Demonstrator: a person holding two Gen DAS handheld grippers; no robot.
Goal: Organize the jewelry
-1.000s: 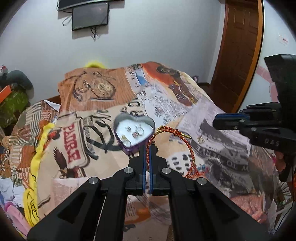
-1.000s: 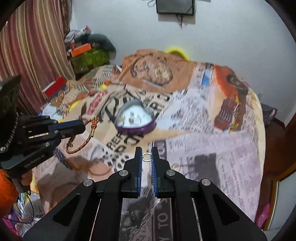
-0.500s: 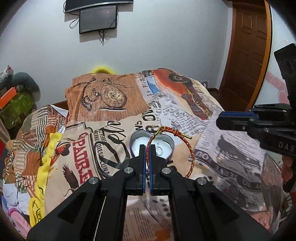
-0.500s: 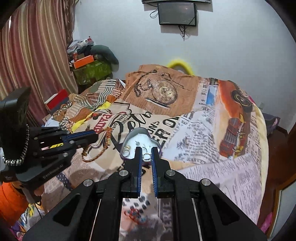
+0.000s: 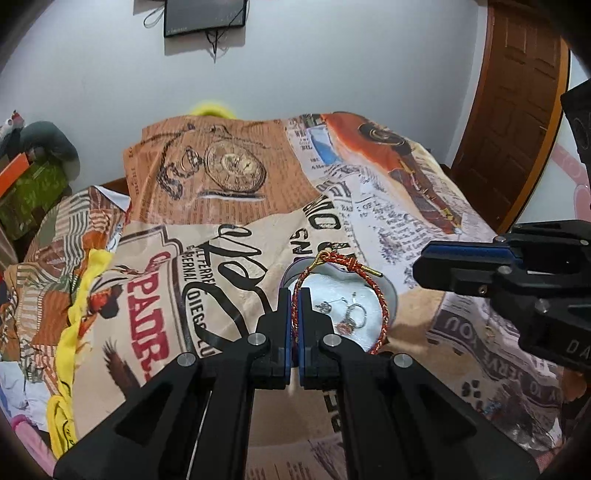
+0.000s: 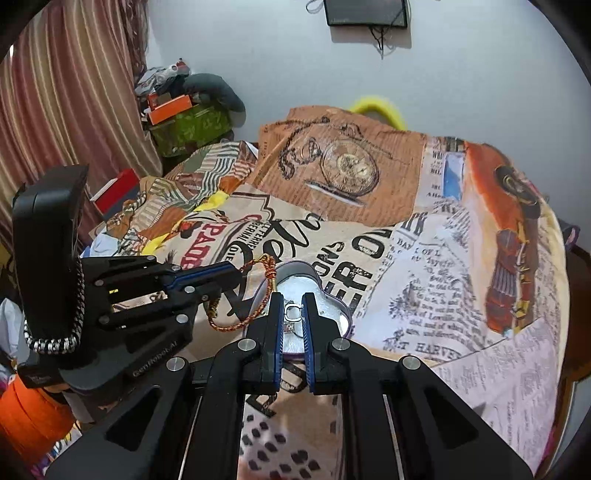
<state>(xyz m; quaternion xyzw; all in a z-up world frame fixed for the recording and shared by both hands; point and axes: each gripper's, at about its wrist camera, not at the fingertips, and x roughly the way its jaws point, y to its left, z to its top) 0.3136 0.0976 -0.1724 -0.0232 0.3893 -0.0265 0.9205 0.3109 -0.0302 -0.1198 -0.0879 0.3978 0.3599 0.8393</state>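
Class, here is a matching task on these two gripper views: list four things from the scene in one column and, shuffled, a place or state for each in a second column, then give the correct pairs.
Things:
1. red braided bracelet
2. small silver ring
3. heart-shaped box
4. black screen

Places or states:
A. lies open on the bedspread
B. pinched in the left gripper
C. hangs on the wall
D. pinched in the right gripper

Pairs: 1-B, 2-D, 3-A, 4-C

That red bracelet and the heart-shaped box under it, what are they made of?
The red bracelet looks like braided cord flecked with gold thread, with shiny, probably metal, gold-coloured end fittings. The heart-shaped box seems to be tin: thin glossy purple wall, pale silvery inside.
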